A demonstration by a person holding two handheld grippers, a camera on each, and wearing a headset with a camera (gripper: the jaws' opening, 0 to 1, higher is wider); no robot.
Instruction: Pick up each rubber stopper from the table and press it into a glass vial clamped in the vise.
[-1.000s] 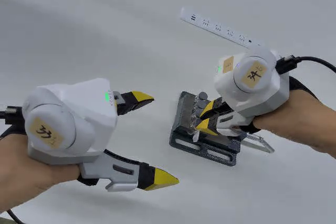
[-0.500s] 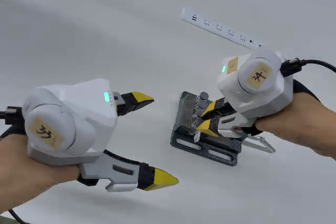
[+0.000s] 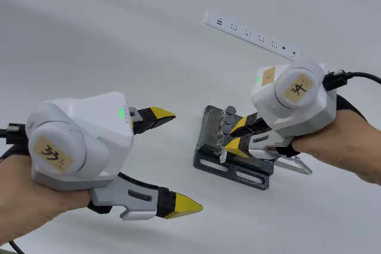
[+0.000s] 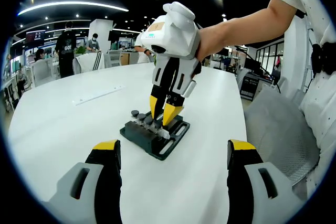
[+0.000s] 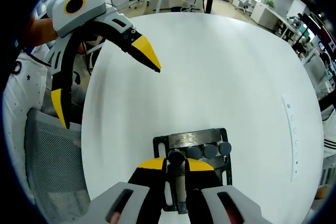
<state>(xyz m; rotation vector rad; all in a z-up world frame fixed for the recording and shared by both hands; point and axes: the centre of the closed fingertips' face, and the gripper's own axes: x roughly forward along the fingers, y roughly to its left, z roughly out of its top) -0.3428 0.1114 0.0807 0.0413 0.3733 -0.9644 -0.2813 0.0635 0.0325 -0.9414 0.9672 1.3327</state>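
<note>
In the head view we are seeing the right gripper (image 3: 236, 135) tipping down onto the dark metal vise (image 3: 209, 147). Its yellow-tipped jaws are drawn to a narrow gap over the near end of a row of clear glass vials (image 3: 225, 130), which are capped with grey rubber stoppers (image 3: 230, 110). The left gripper (image 3: 181, 159) is hanging well apart from the vise, with its jaws spread wide and holding nothing.

In the left gripper view the vise is lying straight ahead of the open jaws. The vials are standing upright, so we are judging that any press runs down their long axis, and the right gripper is plainly the nearer.

In the right gripper view the end vial is running up between the jaws, with its stopper just past the tips. The jaws are hiding the vial's mouth, so we cannot tell whether they are clamping it or how deep the stopper sits.
</note>
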